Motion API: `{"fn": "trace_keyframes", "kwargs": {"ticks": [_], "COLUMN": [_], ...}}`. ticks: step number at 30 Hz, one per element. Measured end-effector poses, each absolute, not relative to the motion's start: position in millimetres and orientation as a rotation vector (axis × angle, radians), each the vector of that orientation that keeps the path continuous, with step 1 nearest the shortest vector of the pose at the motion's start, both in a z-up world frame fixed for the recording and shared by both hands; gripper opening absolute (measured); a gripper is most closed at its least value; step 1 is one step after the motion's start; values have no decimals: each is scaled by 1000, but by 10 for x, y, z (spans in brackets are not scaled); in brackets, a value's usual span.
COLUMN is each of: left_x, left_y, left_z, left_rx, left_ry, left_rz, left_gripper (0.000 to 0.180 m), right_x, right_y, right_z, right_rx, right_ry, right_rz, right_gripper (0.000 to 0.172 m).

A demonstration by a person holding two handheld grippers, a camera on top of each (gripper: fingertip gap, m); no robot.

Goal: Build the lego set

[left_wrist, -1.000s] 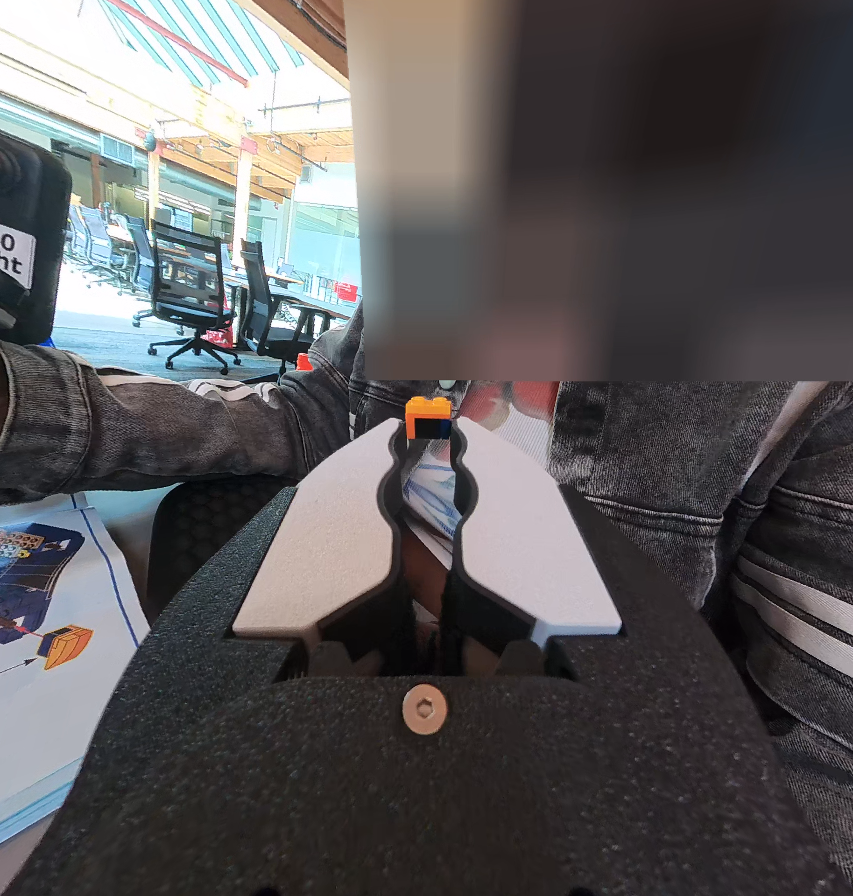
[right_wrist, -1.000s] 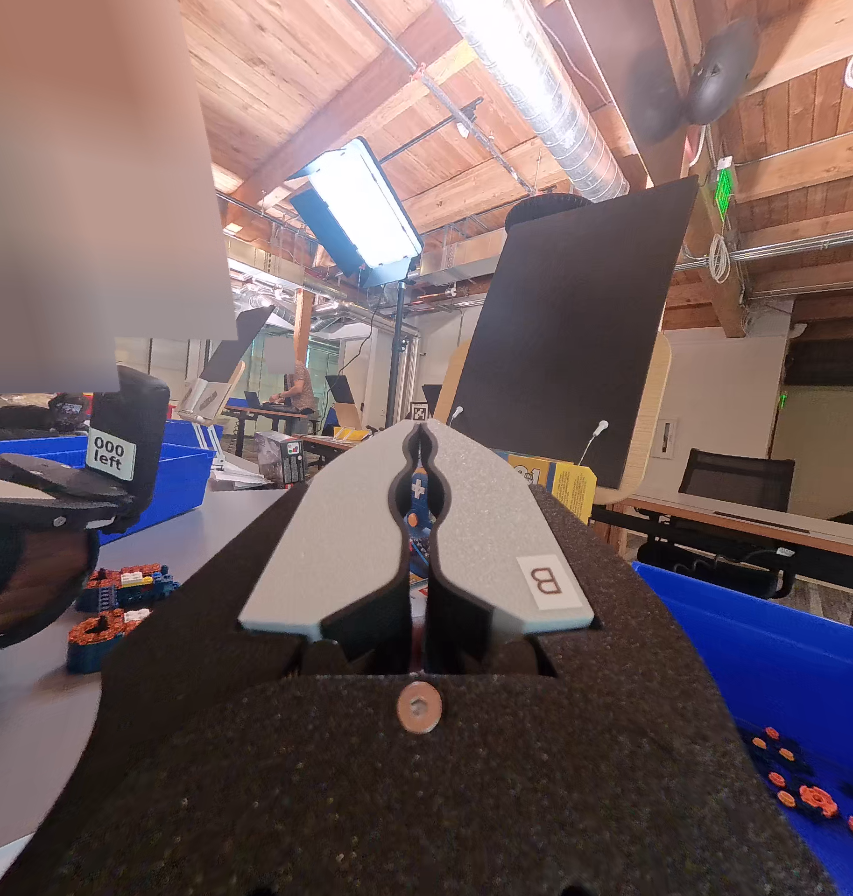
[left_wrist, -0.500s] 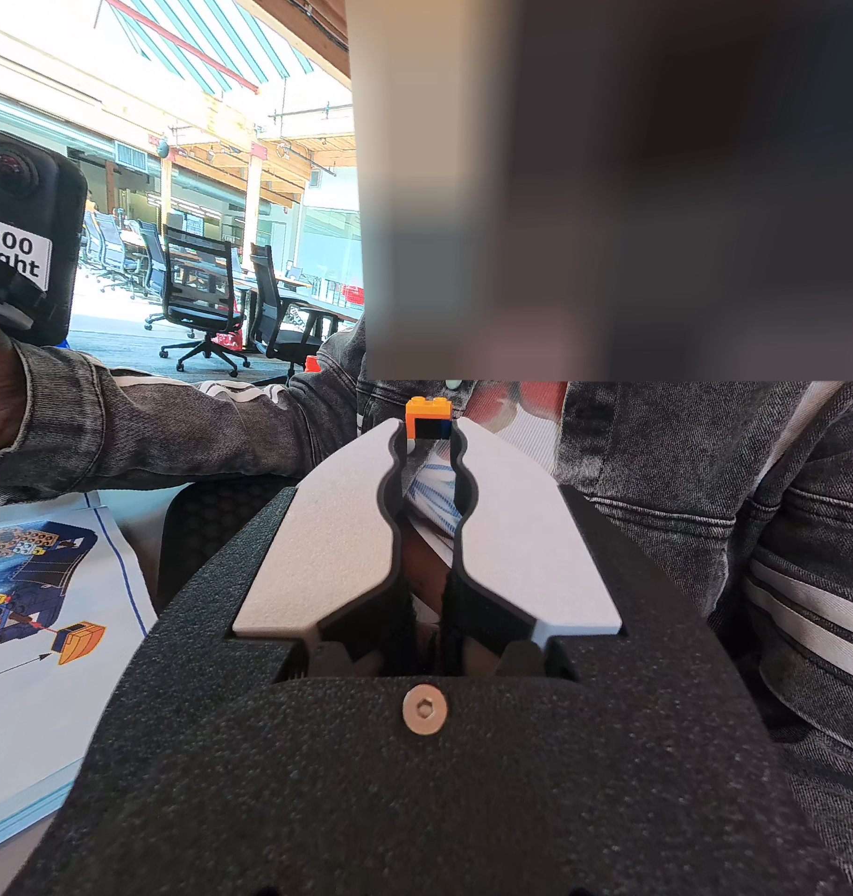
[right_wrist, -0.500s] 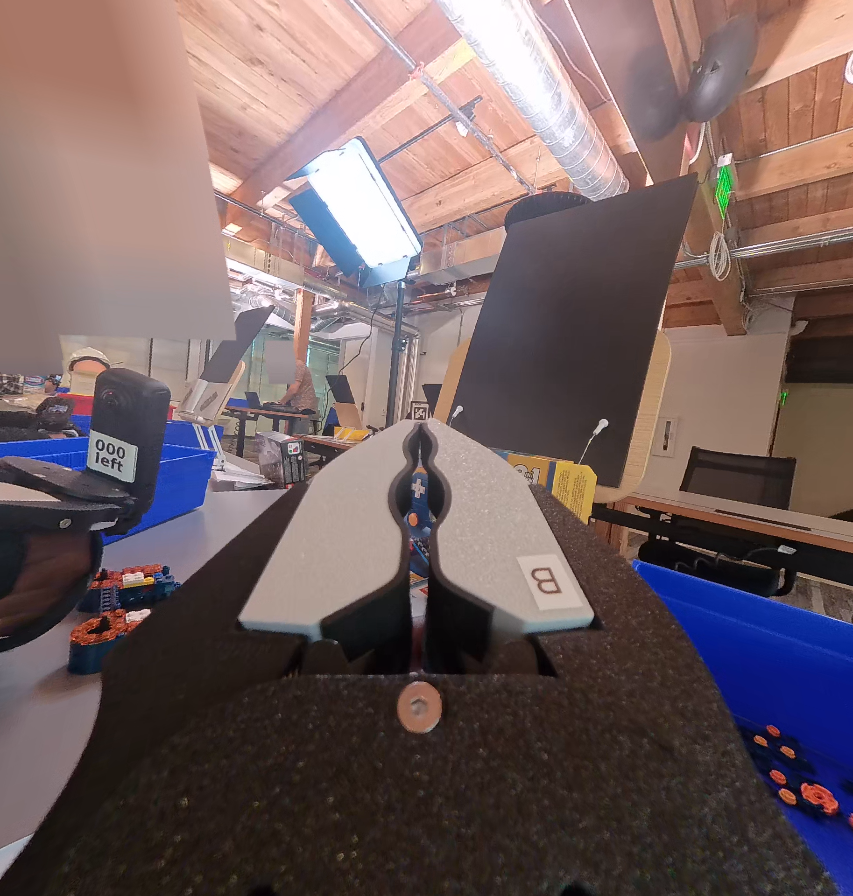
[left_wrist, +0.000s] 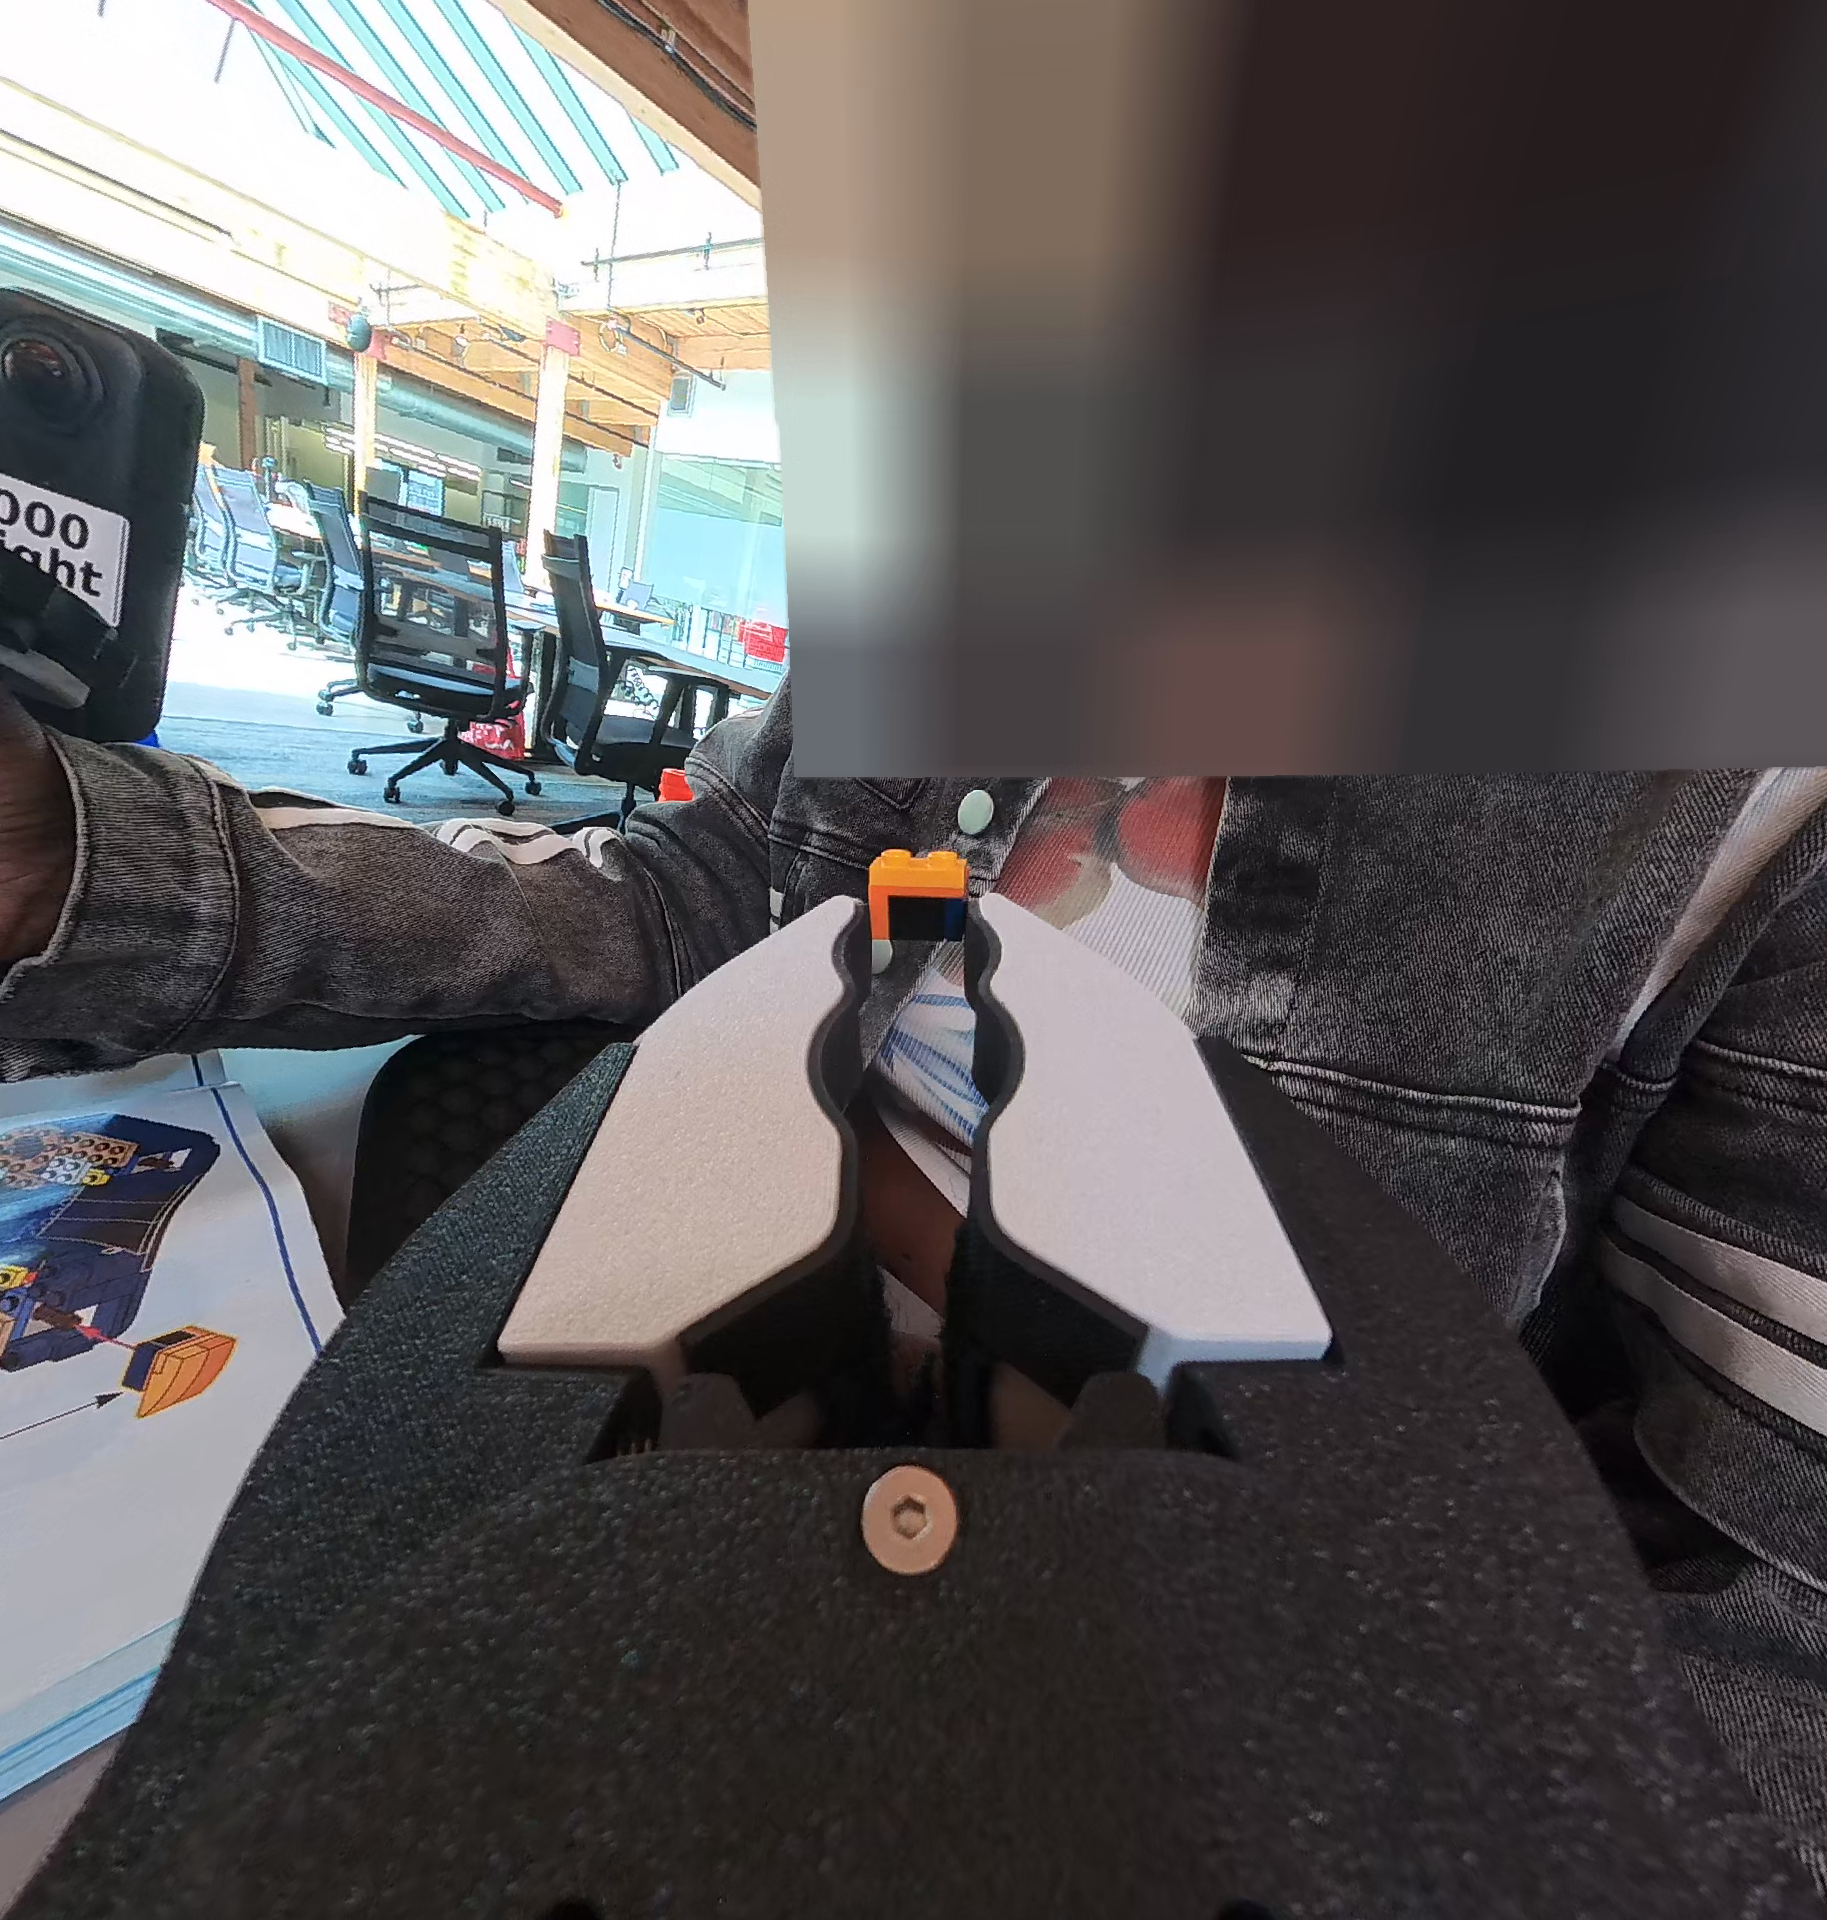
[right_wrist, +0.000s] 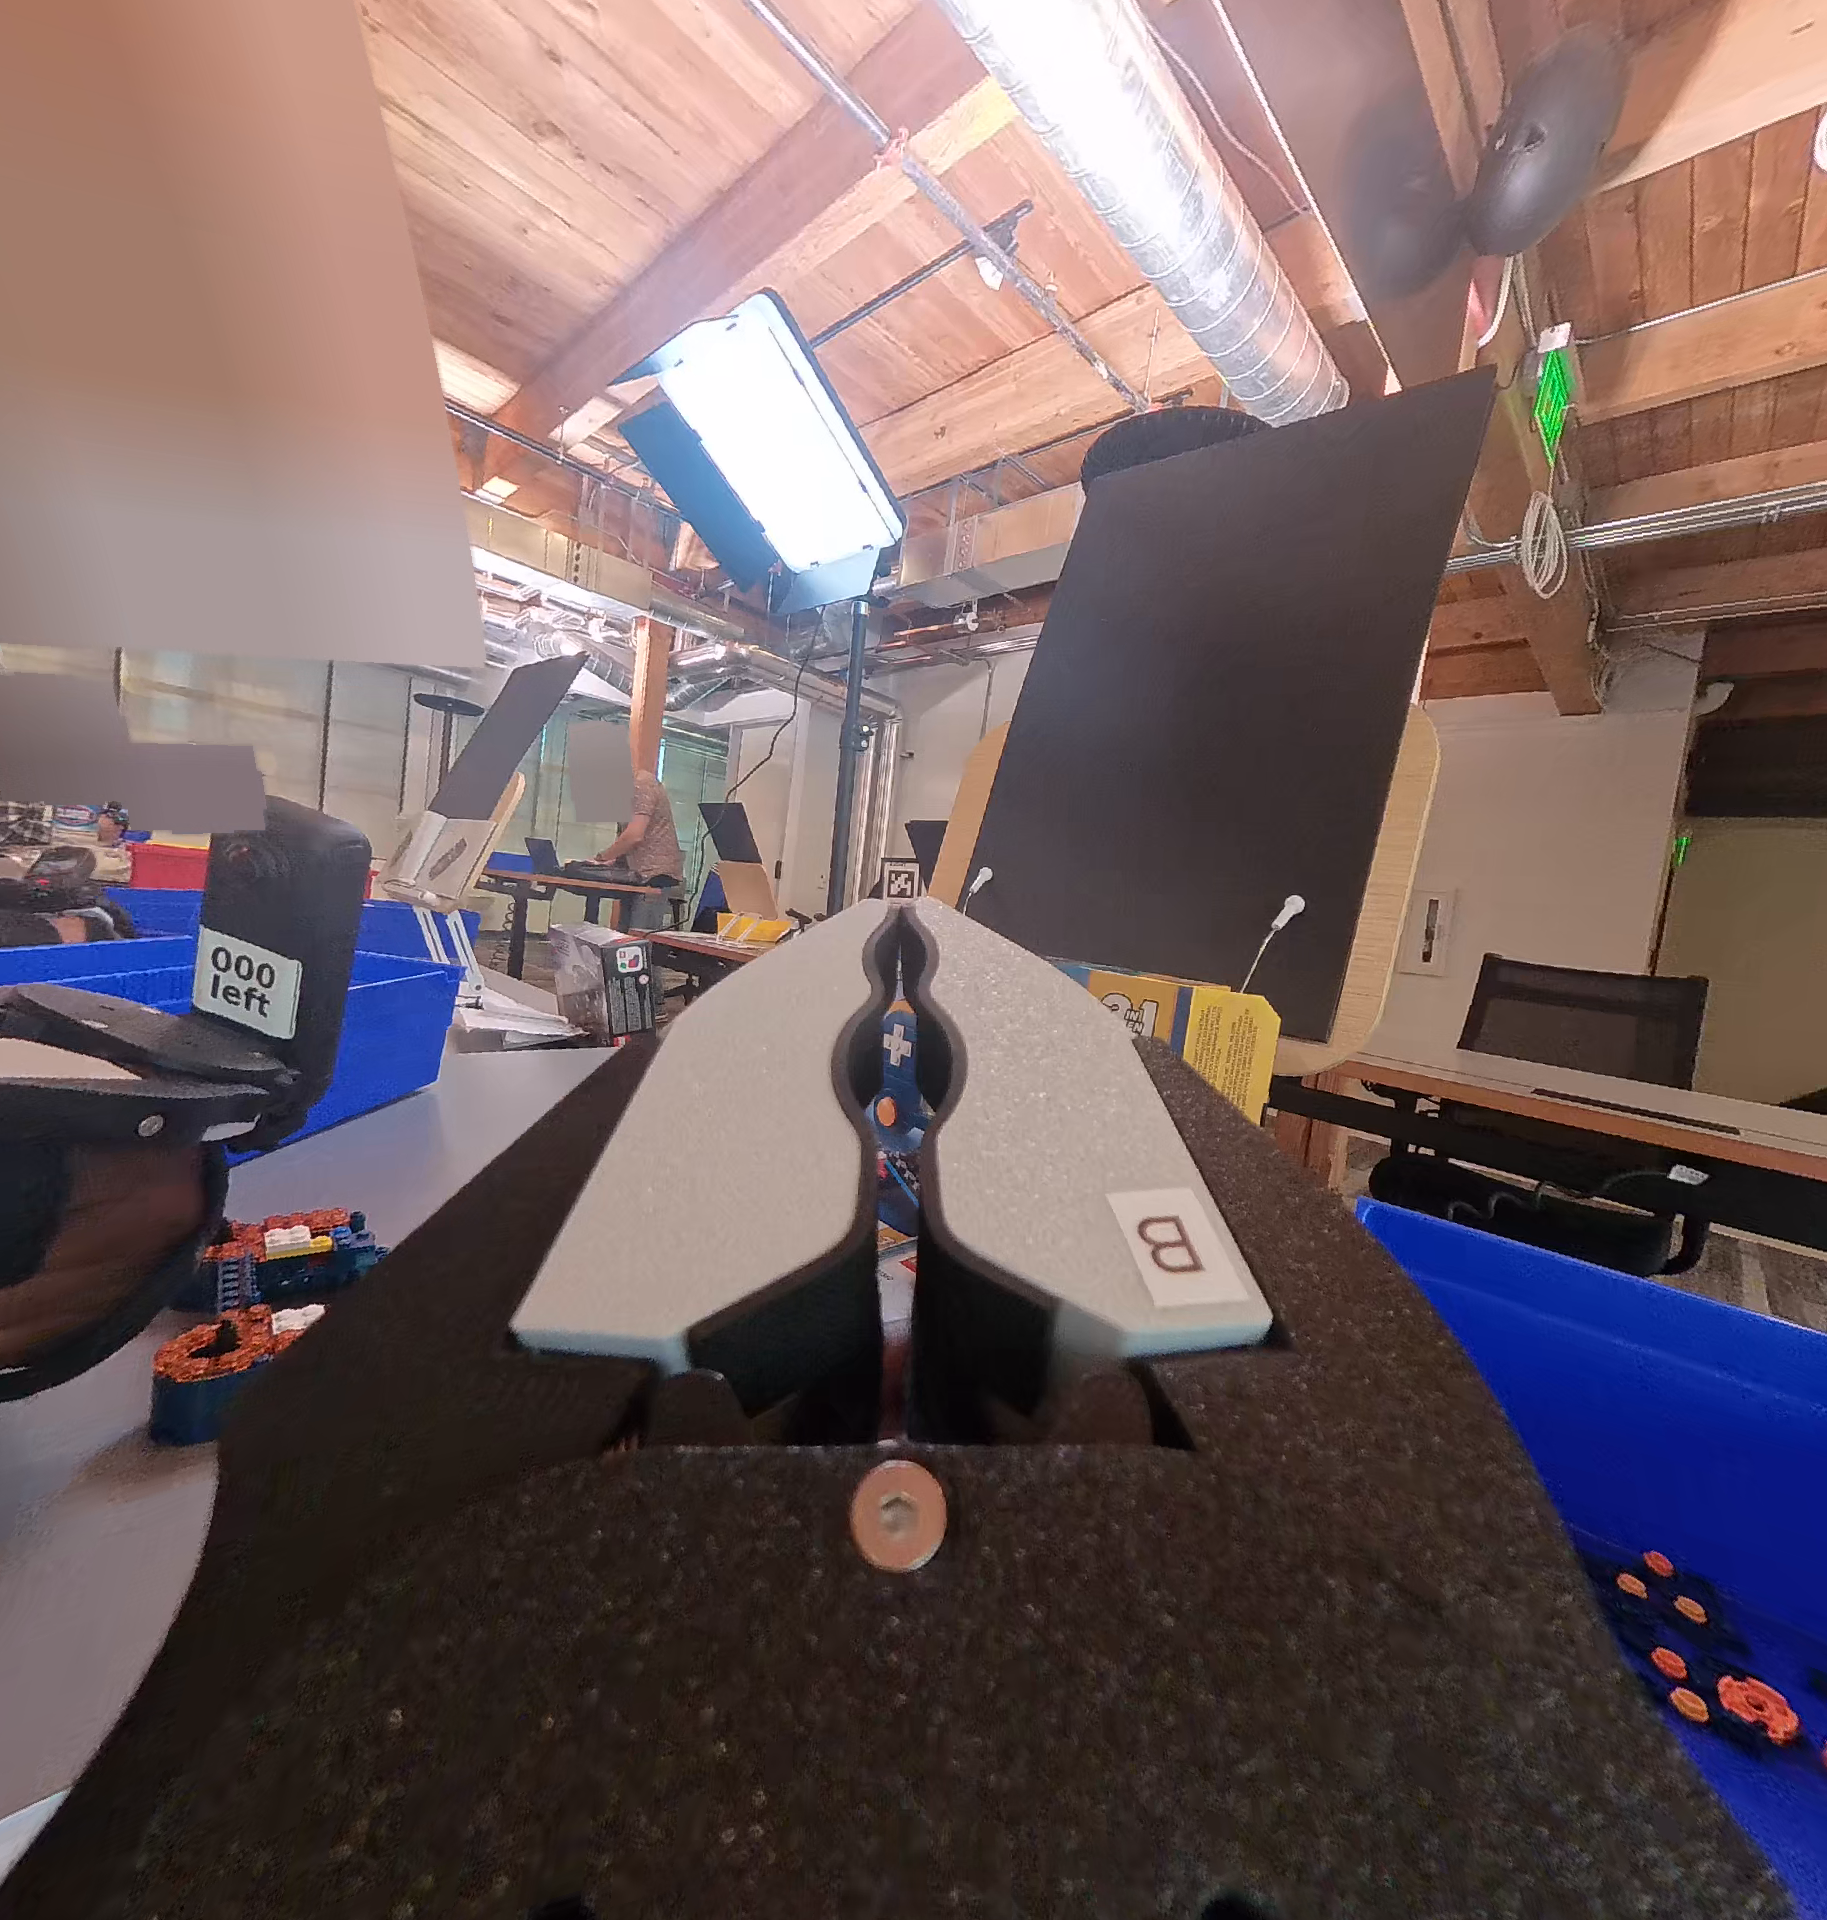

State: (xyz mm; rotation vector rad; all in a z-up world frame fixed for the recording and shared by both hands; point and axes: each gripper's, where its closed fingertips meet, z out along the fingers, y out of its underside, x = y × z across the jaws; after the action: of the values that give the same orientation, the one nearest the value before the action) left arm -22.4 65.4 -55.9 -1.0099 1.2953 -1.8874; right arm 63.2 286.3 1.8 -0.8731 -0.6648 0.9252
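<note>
While you hold both tools up off the grey bench [right_wrist: 78, 1538], look first to the printed building-instruction sheet [left_wrist: 67, 1382] lying at the bench's near edge, under the dark denim sleeve [left_wrist: 369, 925]; it shows an orange piece, so compare before you commit. Your left hand-held gripper [left_wrist: 917, 925] is pinching a small orange-and-black toy brick assembly [left_wrist: 914, 896] right at its tips, both grey pads pressing its sides, studs upward, in front of your jacket. That hold looks shallow to me, so keep the squeeze steady and avoid twisting. Across the bench, partly built blue-and-orange brick pieces [right_wrist: 254, 1309] sit near the left edge, beside your left tool. Your right hand-held gripper [right_wrist: 901, 920] has its grey fingers pressed together, carrying nothing visible. Farther right, a blue plastic bin [right_wrist: 1667, 1382] holds loose orange round pieces [right_wrist: 1740, 1704]. Bring the brick down square, studs level.
</note>
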Motion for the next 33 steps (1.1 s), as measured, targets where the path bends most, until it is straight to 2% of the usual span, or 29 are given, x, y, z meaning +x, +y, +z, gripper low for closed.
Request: {"fn": "trace_keyframes", "kwargs": {"ticks": [9,13,15,24,33], "left_x": [-190,-309,-446,-654,-615], "left_y": [650,612,512,199,215], "left_z": [-698,-1116,-1133,-1151,-1100], "left_rx": [-1134,-1601,-1717,-1791,-1719], "left_ry": [1387,1764,1985,2588,2629], "left_rz": [-1823,-1517,-1378,-1215,-1365], "left_gripper": [16,16,16,16,15], "right_x": [642,655,659,665,802], "right_y": [2853,2853,2829,2784,2851], "right_z": [35,51,80,122,177], "right_rx": [-865,-864,-853,-834,-832], "right_ry": [-664,-655,-658,-668,-624], "right_rz": [916,917,906,882,852], "right_gripper": [0,0,0,0,0]}}
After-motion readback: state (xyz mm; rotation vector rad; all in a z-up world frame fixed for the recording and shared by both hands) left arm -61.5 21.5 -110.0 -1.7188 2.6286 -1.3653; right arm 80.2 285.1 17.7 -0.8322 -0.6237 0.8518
